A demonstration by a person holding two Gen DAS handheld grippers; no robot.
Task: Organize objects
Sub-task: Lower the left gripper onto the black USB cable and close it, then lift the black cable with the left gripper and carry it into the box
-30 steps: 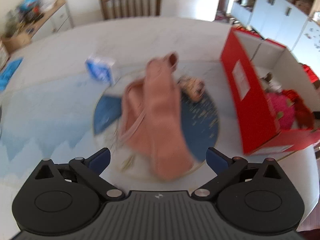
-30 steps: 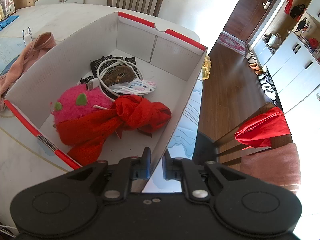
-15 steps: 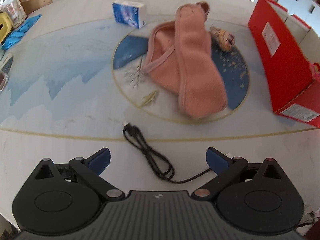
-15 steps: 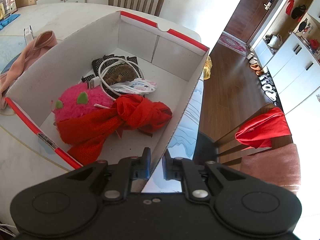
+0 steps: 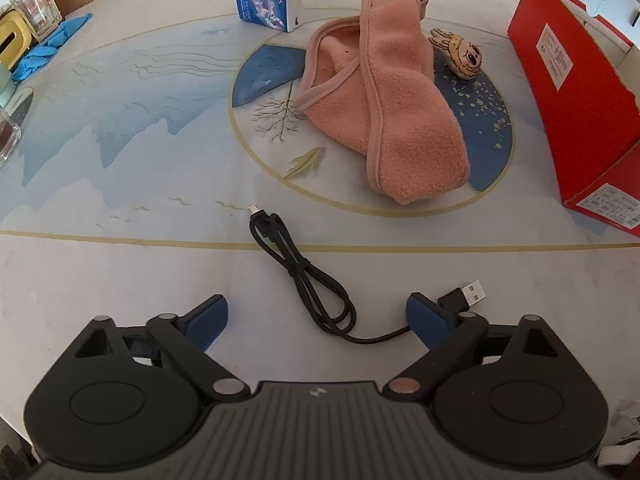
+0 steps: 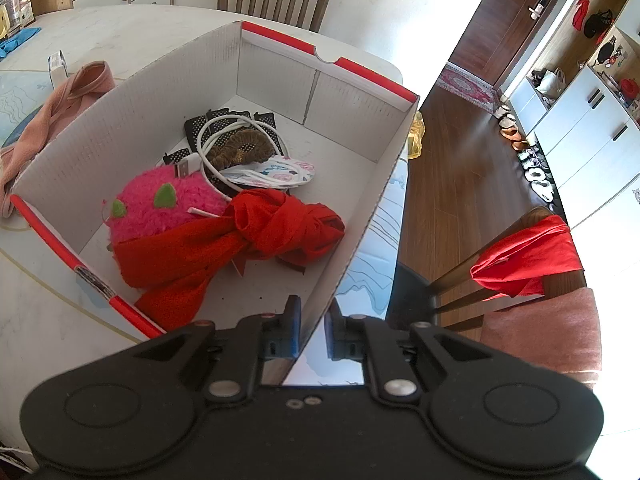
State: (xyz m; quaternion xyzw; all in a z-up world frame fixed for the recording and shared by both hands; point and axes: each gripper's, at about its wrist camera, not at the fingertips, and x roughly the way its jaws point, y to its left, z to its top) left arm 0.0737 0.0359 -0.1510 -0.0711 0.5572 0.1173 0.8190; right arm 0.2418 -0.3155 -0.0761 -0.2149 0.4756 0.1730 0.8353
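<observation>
1. A round desk (image 5: 120,152) with a painted blue landscape carries a red cardboard box (image 6: 276,76).
2. Already in the box: a pink plush toy (image 6: 160,208), a red cloth (image 6: 256,236) and a white cable (image 6: 224,128).
3. Left on the desk: a black USB cable (image 5: 308,280), a pink fleece garment (image 5: 392,104), a small plush figure (image 5: 460,56) and a blue tissue pack (image 5: 268,4).
4. The left hand-held gripper (image 5: 316,316) is closing from wide around the USB cable's loop, nothing yet held.
5. The right hand-held gripper (image 6: 310,330) is clamped on the box's wall.
</observation>
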